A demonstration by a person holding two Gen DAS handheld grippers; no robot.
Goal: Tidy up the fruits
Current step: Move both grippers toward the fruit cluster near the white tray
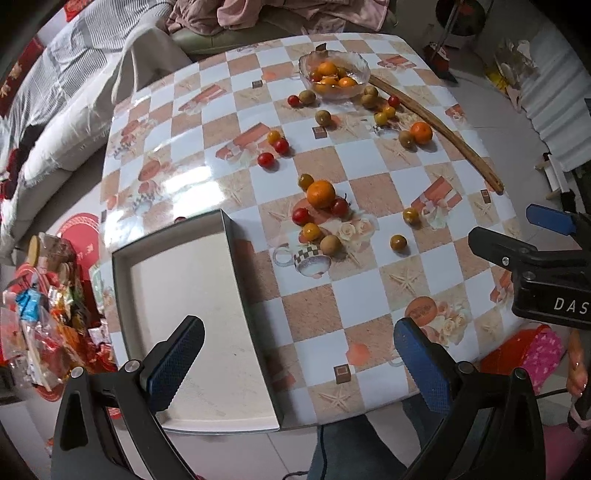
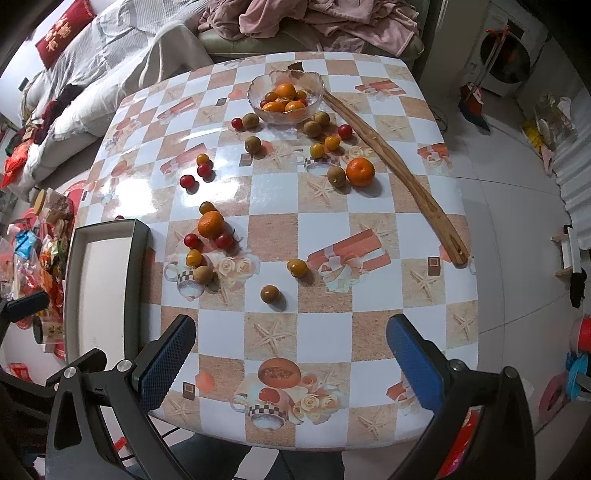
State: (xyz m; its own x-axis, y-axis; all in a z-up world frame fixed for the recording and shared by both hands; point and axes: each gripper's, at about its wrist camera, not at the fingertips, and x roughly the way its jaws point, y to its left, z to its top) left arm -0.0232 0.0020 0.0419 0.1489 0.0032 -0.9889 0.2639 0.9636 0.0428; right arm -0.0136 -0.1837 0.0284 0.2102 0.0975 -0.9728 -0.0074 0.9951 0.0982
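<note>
- The left gripper (image 1: 297, 363) is held above the near edge of the table (image 1: 373, 295); its blue-padded fingers (image 1: 177, 363) are spread wide, with nothing between them
- The right gripper (image 2: 290, 363) is likewise held over the near table edge, fingers (image 2: 415, 363) wide apart and empty
- In the left wrist view, the right gripper's black body is seen at the right edge; white letters "DAS" (image 1: 570, 305) can be read on it, the rest being cut off
- A shallow tray (image 1: 192, 325) with dark walls and a pale floor is placed at the near left corner of the table
- A glass bowl (image 2: 285, 96) is set at the far side of the table; oranges and smaller fruits are contained in it
- Loose fruits are scattered over the checked tablecloth: one orange (image 2: 211, 224) near the tray among cherry tomatoes (image 2: 192, 240), a second orange (image 2: 360, 171) touching a brownish fruit, just beside a long wooden stick (image 2: 399, 173)
- Two small fruits (image 2: 269, 294) lie apart near the table's middle
- A red cushion (image 2: 66, 27) with gold characters, not legible, rests on the sofa
</note>
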